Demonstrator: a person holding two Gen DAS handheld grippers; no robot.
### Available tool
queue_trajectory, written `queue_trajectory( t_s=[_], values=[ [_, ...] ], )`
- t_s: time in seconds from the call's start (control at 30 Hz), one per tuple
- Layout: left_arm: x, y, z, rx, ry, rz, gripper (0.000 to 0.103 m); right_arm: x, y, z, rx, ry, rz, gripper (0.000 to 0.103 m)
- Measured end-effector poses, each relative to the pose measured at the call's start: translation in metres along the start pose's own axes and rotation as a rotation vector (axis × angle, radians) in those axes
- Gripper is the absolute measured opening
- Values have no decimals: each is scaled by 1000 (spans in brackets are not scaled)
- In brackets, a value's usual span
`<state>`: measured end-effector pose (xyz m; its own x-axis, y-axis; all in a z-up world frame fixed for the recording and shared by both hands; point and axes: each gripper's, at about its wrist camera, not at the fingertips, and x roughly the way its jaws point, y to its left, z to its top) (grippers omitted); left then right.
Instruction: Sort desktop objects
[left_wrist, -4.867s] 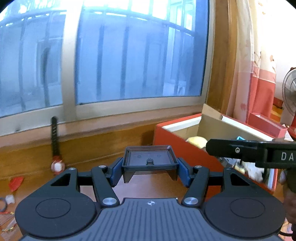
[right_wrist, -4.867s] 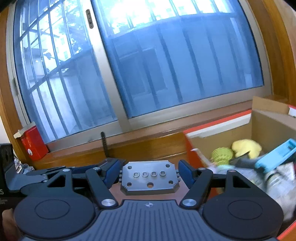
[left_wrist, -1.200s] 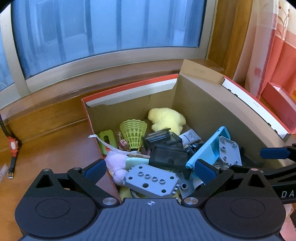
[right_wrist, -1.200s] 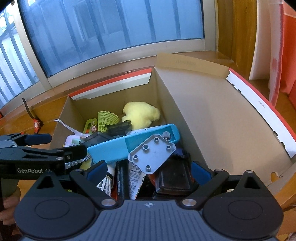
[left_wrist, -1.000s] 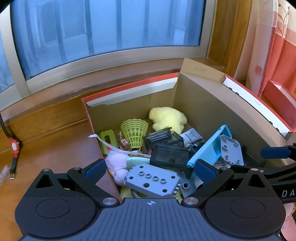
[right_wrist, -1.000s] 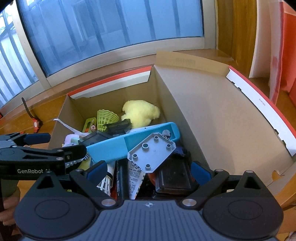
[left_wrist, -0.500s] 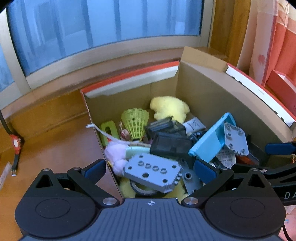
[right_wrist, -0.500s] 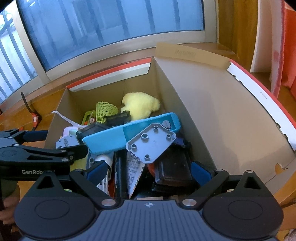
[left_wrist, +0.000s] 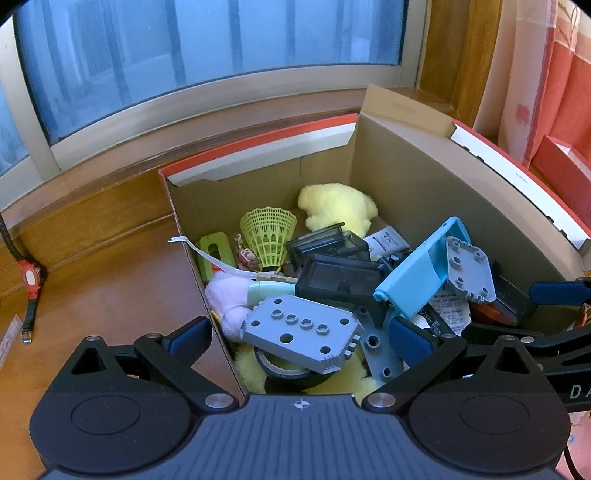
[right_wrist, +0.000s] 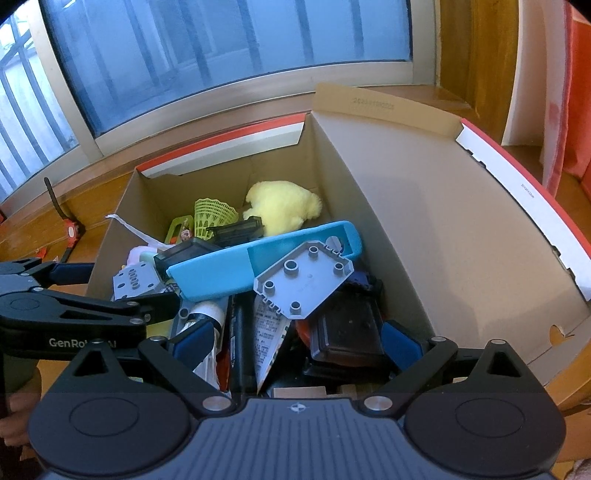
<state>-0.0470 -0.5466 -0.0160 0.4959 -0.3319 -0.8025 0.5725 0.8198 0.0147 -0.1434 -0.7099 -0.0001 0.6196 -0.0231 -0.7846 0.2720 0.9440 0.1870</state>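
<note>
Both hand-held grippers hang over an open cardboard box (left_wrist: 413, 173) on the wooden bench (left_wrist: 110, 280), each with its jaws apart and nothing between them: the left hand-held gripper (left_wrist: 299, 334) above the box's near left corner, the right hand-held gripper (right_wrist: 297, 341) over its middle. Two grey studded plates lie in the heap: one (left_wrist: 301, 332) flat with its long axis across the left view, the other (right_wrist: 304, 282) tilted against a blue case (right_wrist: 258, 264) that runs slantwise, its rounded end up toward the right wall. Also inside are one green shuttlecock (left_wrist: 269, 236), cone upward, one yellow plush (left_wrist: 338, 206), one pink plush (left_wrist: 227, 299) and two smoky dark trays (left_wrist: 340, 277). The left tool's arm reads "GenRo…".
</note>
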Motion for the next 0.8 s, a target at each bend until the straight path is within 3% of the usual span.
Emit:
queue_trajectory(
  t_s=[0.8],
  values=[
    [-1, 0, -2, 4, -6, 5, 103, -5, 3, -5, 14, -7, -4, 99]
  ],
)
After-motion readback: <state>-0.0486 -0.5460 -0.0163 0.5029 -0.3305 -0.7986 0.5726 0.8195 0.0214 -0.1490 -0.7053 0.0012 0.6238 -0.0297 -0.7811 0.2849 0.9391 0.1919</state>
